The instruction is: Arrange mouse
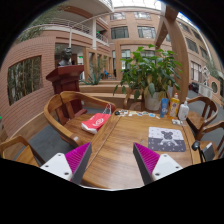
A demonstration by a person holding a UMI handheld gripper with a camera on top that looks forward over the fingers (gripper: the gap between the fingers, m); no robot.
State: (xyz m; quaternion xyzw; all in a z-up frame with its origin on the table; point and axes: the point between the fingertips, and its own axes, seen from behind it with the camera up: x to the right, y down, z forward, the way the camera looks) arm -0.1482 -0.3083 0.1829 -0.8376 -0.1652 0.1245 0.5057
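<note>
My gripper [112, 165] is open and empty, held above the near part of a wooden table [115, 140]; only bare wood shows between the magenta pads [78, 158]. A dark patterned mouse mat [166, 138] lies on the table ahead and to the right of the fingers. A small dark object [178, 122], possibly the mouse, sits just beyond the mat's far edge; it is too small to tell for sure.
Wooden chairs stand round the table; the left one [70, 110] holds a red and white item [95, 122]. A potted plant [150, 75], a blue bottle [164, 105] and a white bottle [184, 110] stand at the far right. Brick buildings lie behind.
</note>
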